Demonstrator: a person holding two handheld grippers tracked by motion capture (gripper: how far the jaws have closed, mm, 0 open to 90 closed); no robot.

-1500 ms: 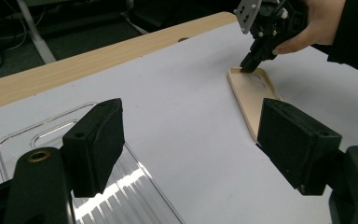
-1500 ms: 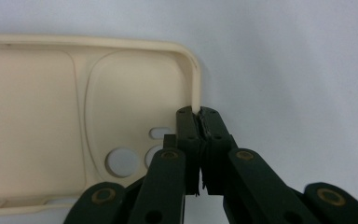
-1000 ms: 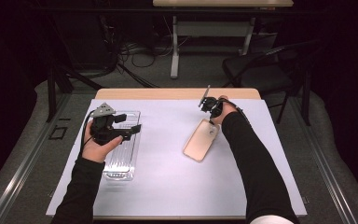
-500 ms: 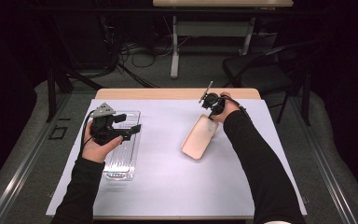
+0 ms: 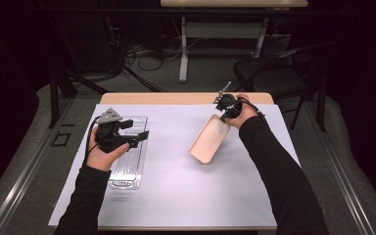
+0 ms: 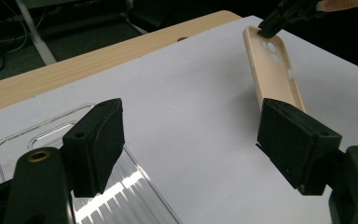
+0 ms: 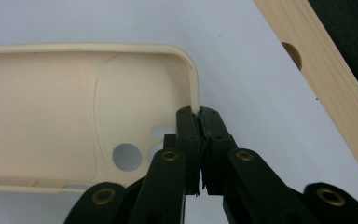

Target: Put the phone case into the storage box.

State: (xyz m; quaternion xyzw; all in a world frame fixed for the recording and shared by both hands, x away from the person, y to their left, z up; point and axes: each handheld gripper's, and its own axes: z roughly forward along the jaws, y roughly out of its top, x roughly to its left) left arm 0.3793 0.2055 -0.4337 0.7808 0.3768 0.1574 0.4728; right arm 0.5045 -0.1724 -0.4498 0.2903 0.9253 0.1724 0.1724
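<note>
A cream phone case (image 5: 208, 138) (image 6: 274, 72) (image 7: 60, 112) lies hollow side up right of the table's middle, its camera end raised. My right gripper (image 5: 223, 111) (image 7: 199, 122) is shut on the rim of that end, beside the camera holes. A clear phone case (image 5: 127, 156) (image 6: 107, 196) lies flat on the white sheet at the left. Just above it, my left gripper (image 5: 136, 135) (image 6: 191, 140) is held open, jaws wide apart with nothing between them, pointing toward the cream case.
A white sheet (image 5: 176, 186) covers most of the wooden table (image 5: 176, 98), whose bare far edge has a small hole (image 7: 292, 53). Beyond the table stand a dark chair (image 5: 274, 73) and the legs of another table (image 5: 183, 54).
My right gripper has drawn the cream case's held end slightly up and away from me, tilting it more. The left gripper has stayed in place.
</note>
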